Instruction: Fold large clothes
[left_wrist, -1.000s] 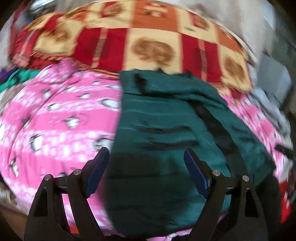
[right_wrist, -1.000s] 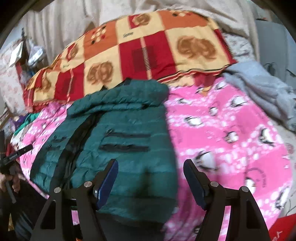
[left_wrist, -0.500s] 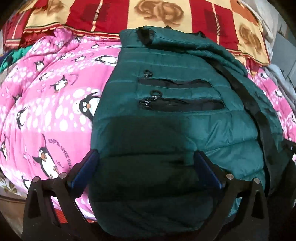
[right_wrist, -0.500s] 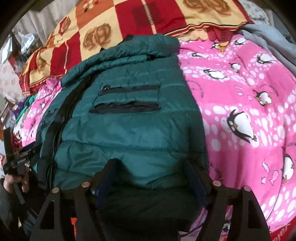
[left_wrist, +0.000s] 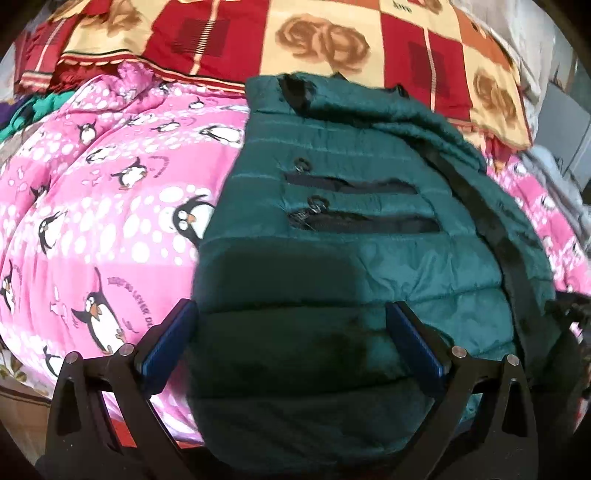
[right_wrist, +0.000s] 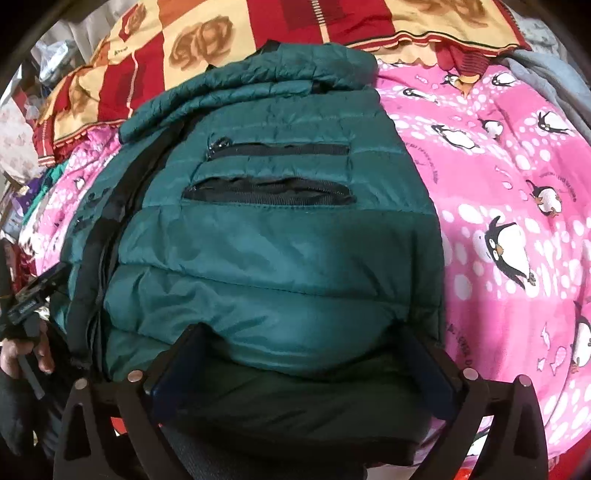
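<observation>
Lying on 1 pink penguin blanket (left_wrist: 103, 229): 1 green puffer jacket (left_wrist: 351, 280) w/ 2 zip pockets. Left gripper (left_wrist: 291, 328) spread wide over its hem; right gripper (right_wrist: 306, 354) too, jaws just opened, gripping nothing.

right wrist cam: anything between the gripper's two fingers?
Yes. The right gripper stands open with the green puffer jacket's near hem between its fingers, plain in the right wrist view.

Left gripper (left_wrist: 291, 332): black triangular-cutout finger arms, blue pads (left_wrist: 168, 338), silver rivet heads. Right gripper (right_wrist: 301, 360): same build, darker blue pads (right_wrist: 173, 373). Hand (right_wrist: 26, 356) on black handle, dark sleeve.
</observation>
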